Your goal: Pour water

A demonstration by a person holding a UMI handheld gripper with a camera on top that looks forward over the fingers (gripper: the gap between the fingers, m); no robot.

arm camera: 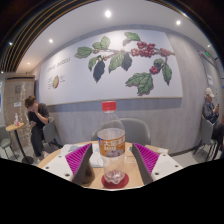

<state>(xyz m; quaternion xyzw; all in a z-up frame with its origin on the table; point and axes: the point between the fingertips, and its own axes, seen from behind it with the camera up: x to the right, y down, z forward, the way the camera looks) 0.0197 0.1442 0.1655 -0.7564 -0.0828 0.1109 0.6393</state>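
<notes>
A clear plastic water bottle with a red cap and an orange-brown label stands upright on the wooden table, just ahead of my fingers. A small clear glass sits on a round red coaster in front of the bottle, between my fingers. My gripper is open, with its magenta pads spread wide on either side of the glass and bottle, and a gap on each side.
A white paper or napkin lies on the table by the left finger. A person sits at a table to the far left, another person at the far right. A wall mural of leaves and berries is behind.
</notes>
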